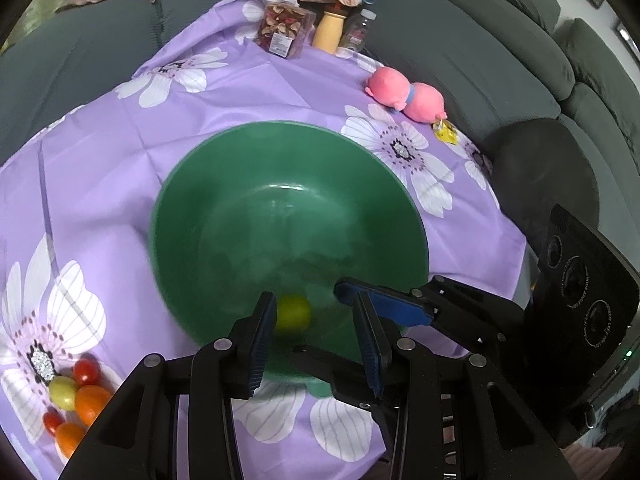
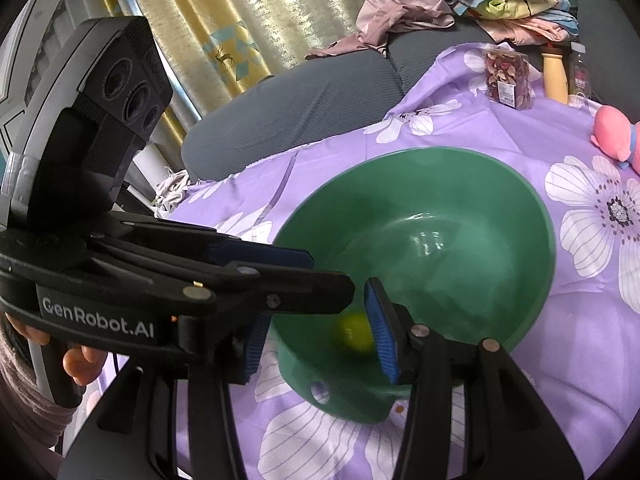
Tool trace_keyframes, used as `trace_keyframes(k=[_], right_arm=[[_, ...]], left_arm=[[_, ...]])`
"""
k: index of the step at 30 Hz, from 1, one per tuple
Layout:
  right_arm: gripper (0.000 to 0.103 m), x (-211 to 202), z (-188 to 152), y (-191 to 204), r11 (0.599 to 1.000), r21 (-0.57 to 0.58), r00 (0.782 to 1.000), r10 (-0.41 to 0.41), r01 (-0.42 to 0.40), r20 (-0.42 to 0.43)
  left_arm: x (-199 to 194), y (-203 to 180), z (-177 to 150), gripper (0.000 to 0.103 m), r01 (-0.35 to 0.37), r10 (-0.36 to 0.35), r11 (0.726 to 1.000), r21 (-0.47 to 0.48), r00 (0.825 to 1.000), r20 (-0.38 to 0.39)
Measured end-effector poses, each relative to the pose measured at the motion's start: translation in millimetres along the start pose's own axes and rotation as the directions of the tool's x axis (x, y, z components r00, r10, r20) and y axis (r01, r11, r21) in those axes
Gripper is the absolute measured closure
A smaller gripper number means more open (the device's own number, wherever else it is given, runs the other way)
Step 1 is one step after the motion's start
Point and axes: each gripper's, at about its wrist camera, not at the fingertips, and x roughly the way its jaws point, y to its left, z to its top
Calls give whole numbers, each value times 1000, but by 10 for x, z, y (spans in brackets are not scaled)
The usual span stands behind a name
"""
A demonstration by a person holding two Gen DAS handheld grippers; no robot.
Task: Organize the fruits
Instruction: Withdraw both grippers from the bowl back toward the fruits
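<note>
A green bowl stands on a purple flowered cloth; it also shows in the right wrist view. A yellow-green fruit lies blurred inside the bowl near its front wall, and it shows in the right wrist view too. My left gripper is open over the bowl's near rim, empty. My right gripper is open beside it, its fingers either side of the near rim; its blue pad crosses the left wrist view. A pile of small red, orange and yellow fruits lies on the cloth at the lower left.
A pink plush toy lies at the cloth's right edge. A clear box of dried petals, a yellow bottle and a clear jar stand at the back. A grey sofa surrounds the cloth, with folded clothes on it.
</note>
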Motion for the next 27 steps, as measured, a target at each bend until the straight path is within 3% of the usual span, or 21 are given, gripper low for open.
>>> trace_keyframes(k=[5,14,17,24,27], right_arm=[[47,-39,-21,-18,1000,13,1000,-9,9,13],[38,-173,-82,43,999,27,999,-25,24,34],[33,-214,-100,128,999,13,999,-30,30,38],[31,-248,-187,424,999,-51,1000,-19,20,15],[31,-231,-219,544,997,-73,1000,-7,7,-2]], left_arm=[[-81,77,-11,42,-36,36,999,-31,999,19],[-398,219,-170,25,-64,70,995,-82,995,77],[-524,291,-271,13,-59,70,992,-107,992,102],[-801,537,-588,7,-53,84,979,-196,985,154],[-913,659,-803,7,7,38,972,-236,982,184]])
